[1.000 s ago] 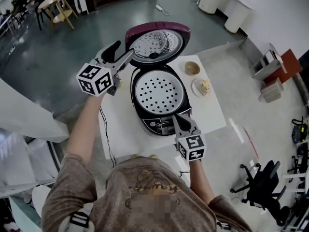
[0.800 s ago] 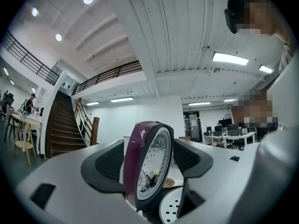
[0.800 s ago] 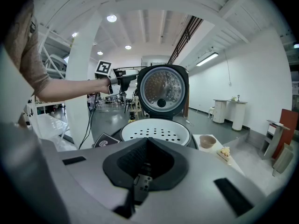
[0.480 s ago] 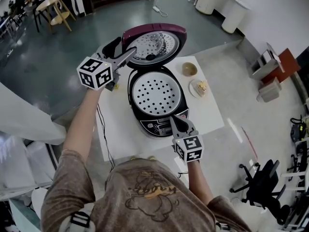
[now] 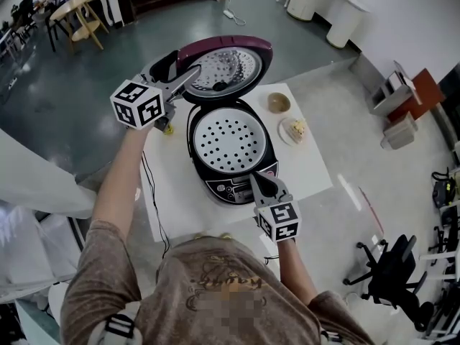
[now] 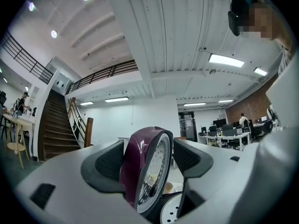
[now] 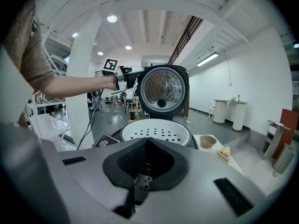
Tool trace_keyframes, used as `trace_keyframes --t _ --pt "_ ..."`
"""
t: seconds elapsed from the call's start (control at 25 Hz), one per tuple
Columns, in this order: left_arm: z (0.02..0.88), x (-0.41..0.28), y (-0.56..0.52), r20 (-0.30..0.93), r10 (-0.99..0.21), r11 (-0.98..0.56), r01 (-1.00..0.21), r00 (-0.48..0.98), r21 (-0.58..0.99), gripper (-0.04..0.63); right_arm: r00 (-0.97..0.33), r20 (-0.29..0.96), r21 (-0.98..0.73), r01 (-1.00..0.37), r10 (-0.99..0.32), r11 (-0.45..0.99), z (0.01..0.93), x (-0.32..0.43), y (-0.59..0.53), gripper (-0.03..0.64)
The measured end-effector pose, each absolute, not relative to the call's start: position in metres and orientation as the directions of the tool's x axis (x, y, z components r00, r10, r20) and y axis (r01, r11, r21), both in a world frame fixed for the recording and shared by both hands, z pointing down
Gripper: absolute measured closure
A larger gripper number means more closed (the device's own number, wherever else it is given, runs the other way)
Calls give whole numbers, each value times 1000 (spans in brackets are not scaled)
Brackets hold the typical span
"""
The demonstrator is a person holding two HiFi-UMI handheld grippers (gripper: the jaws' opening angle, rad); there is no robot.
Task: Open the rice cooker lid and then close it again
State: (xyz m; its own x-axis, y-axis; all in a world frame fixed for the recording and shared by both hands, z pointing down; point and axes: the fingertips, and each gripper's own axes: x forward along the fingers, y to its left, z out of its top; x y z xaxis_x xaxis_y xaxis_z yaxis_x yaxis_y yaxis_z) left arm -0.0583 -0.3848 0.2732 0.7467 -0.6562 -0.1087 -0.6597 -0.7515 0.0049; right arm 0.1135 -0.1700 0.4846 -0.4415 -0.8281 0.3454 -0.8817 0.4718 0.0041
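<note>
The rice cooker (image 5: 237,185) stands on the white table with its maroon lid (image 5: 228,67) raised upright at the back. A white perforated steam tray (image 5: 228,136) fills the pot. My left gripper (image 5: 185,69) is at the lid's left rim. In the left gripper view the lid's edge (image 6: 140,167) stands between the two pads, with a gap on the right side. My left gripper (image 6: 148,160) has just been opening and is open. My right gripper (image 5: 256,180) is shut at the cooker's front, by the control panel. From the right gripper view (image 7: 145,164) the lid's inner face (image 7: 163,90) shows.
A small bowl (image 5: 278,103) and a plate with food (image 5: 295,129) sit on the table (image 5: 172,192) right of the cooker. A black cable (image 5: 147,185) runs down the table's left side. A small yellow object (image 5: 167,128) lies by the cooker's left.
The left gripper has shifted slightly up and to the left beside the lid's rim. The lid stays raised. The right gripper has not moved.
</note>
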Motion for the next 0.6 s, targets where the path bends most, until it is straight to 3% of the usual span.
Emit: trace_keyframes --t 0.6 --pt "273 -55 -377 -101 -645 -761 -648 758 -4 265 -448 347 1 -878 -824 478 486 114 -170 614"
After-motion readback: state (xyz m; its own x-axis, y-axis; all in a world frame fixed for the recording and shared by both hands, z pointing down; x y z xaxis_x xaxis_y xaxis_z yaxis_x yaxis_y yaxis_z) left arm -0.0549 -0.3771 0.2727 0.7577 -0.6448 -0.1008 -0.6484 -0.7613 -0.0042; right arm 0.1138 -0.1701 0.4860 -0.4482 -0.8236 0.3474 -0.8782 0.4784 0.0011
